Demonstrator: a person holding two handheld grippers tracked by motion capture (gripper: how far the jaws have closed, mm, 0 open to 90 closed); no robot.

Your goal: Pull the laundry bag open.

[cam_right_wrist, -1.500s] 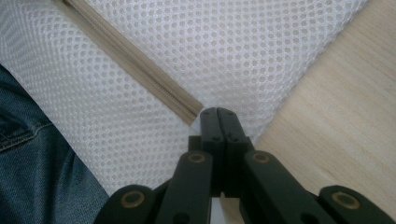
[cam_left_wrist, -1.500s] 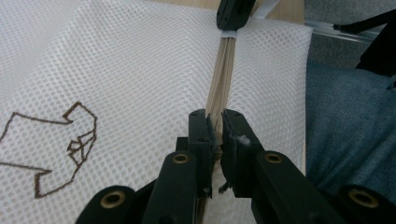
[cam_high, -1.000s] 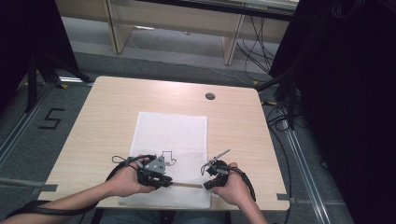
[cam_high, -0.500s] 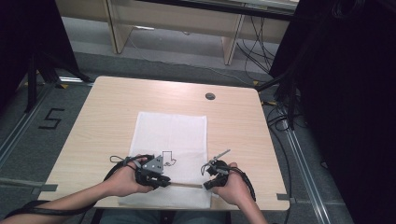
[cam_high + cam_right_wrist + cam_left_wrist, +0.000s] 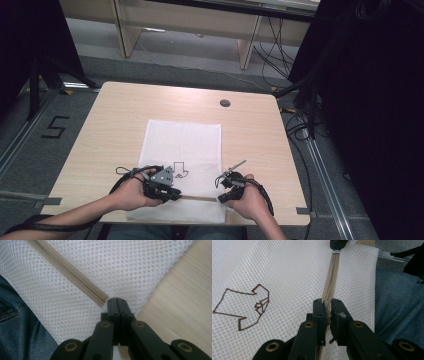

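— So which step is this?

— Judging by the grip, the zipping of the white mesh bag (image 5: 182,150). It lies flat in the middle of the surface (image 5: 115,115), its near edge hanging just over the near rim by the person's lap. A beige zipper (image 5: 197,198) runs left to right across its near end.

— And the left gripper (image 5: 327,308)?

— Its jaws are nearly together, clamped on the zipper; in the left gripper view the beige band runs straight away from between them toward the other gripper. I take it they hold the slider or its pull, though the jaws hide that part.

— The right one?

— The right gripper (image 5: 116,302) has its jaws fully together at the right end of the zipper, close to the bag's near right corner. They seem to pinch the mesh there, but I cannot tell for sure.

— What does the next move call for?

— Probably the right hand anchoring that end taut while the left draws along the zipper line, level with the surface, without lifting or bunching the mesh.
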